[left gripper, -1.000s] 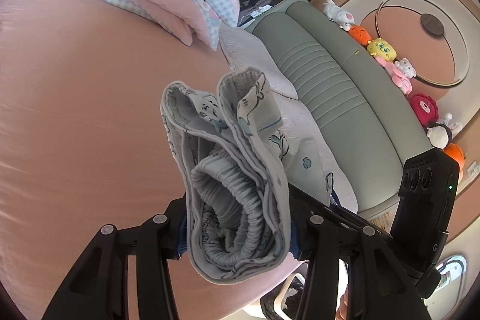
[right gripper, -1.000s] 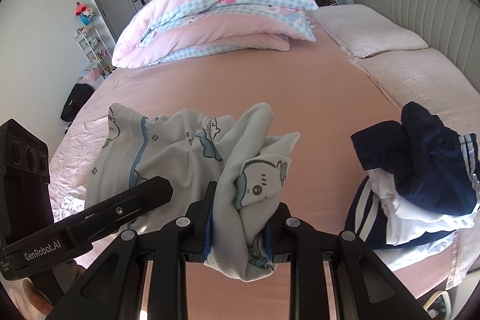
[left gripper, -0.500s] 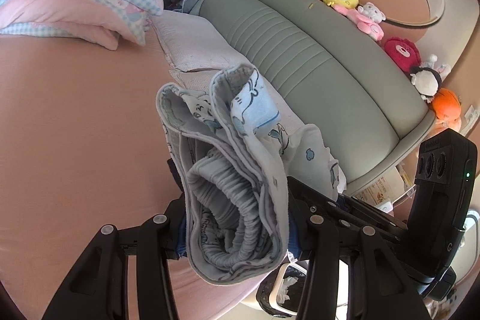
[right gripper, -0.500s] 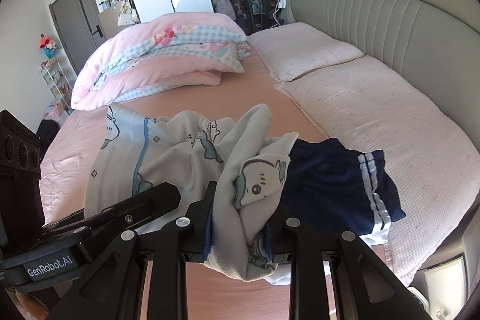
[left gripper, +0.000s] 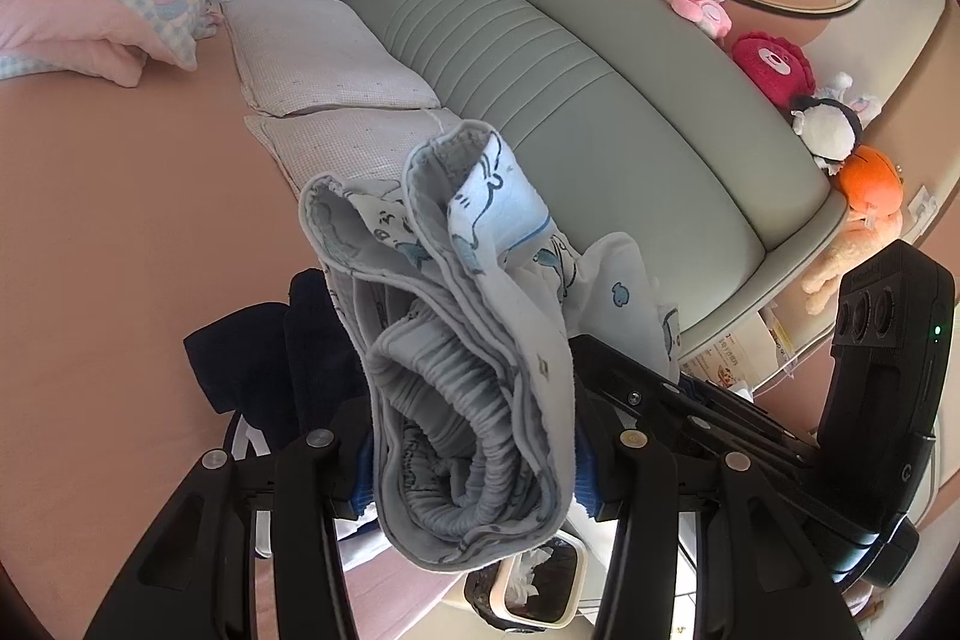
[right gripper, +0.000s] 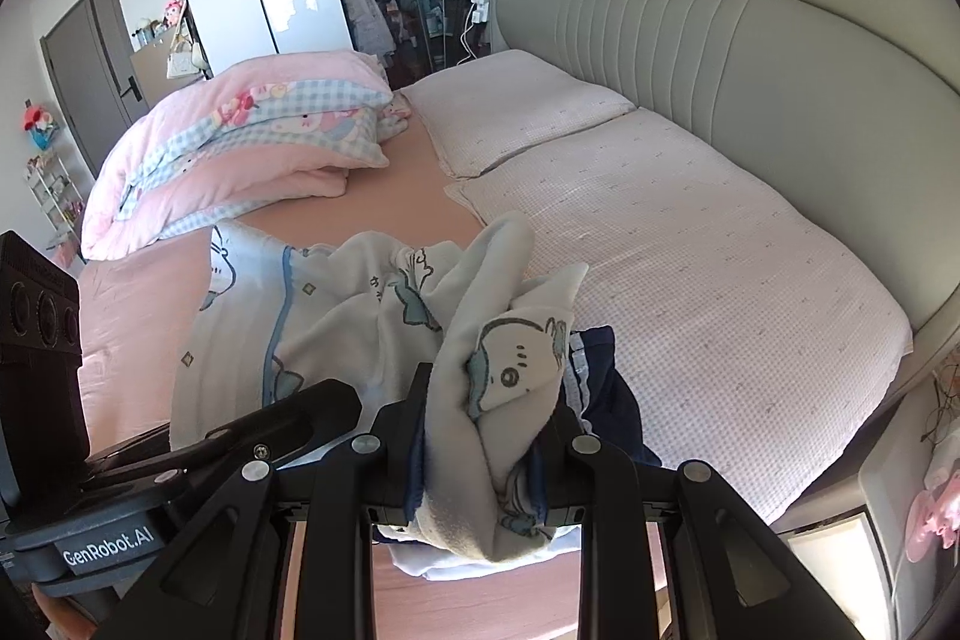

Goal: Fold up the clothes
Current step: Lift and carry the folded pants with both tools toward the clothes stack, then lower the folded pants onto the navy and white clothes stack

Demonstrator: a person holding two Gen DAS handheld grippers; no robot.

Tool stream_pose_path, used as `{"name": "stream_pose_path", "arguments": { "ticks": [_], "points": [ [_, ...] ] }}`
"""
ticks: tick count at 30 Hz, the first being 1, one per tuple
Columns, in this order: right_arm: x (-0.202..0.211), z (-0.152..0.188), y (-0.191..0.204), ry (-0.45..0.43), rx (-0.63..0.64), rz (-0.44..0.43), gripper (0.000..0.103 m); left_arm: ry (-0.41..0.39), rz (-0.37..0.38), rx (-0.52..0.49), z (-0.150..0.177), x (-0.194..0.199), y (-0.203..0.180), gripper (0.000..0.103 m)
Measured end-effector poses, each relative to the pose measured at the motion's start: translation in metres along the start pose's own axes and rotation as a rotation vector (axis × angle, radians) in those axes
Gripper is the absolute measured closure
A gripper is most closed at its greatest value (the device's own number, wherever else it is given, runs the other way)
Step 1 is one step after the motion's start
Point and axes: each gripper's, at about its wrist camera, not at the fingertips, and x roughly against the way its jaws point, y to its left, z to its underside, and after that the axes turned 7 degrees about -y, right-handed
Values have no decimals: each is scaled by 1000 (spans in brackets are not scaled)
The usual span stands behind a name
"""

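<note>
**Folded garment carried toward the headboard end of the bed**

Since the earlier frames both views have swung from the open pink sheet toward the grey headboard (right gripper: 750, 58); the navy clothes (left gripper: 270, 358), formerly off to one side, now lie directly beneath the carried bundle, and the quilt (right gripper: 240, 142) has slid toward the left edge.

Left tongs (left gripper: 474, 466): clenched on the printed garment (left gripper: 456, 340), gripping the thick folded end where the ribbed elastic waistband shows. Fabric stands up between the jaws in two upright folds.

Right tongs (right gripper: 480, 466): clenched on the other end of the same garment (right gripper: 486, 370), a bunched fold with a cartoon print rising between the jaws. The rest of the cloth spans across to the left tongs, visible at the left in the right wrist view.

Garment position: held off the bed (right gripper: 138, 322) between both tongs, above the navy clothes (right gripper: 606, 382) and a white item under them, near the bed's edge. Two pale pillows (right gripper: 660, 244) lie just beyond, against the headboard. Plush toys (left gripper: 768, 64) line the headboard top.
</note>
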Motion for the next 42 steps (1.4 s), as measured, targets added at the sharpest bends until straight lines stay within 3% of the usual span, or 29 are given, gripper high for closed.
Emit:
{"name": "stream_pose_path", "arguments": {
  "ticks": [10,18,26,32,37,42],
  "points": [
    [-41,-6,-23,53,-44,6,79,78,36,173,5,-42,36,57],
    [-69,2,-38,97,-82,5,79,72,43,247,19,-51,55,57],
    [-90,11,-53,135,-109,-4,79,87,47,175,26,-51,59,57],
    [-102,19,-73,147,-201,-52,79,77,109,255,24,-45,72,57],
    [-105,25,-86,144,-264,-103,79,61,97,225,14,-35,70,57],
    [-114,34,-84,179,-210,-52,79,-33,95,176,6,-13,66,58]
  ]
}}
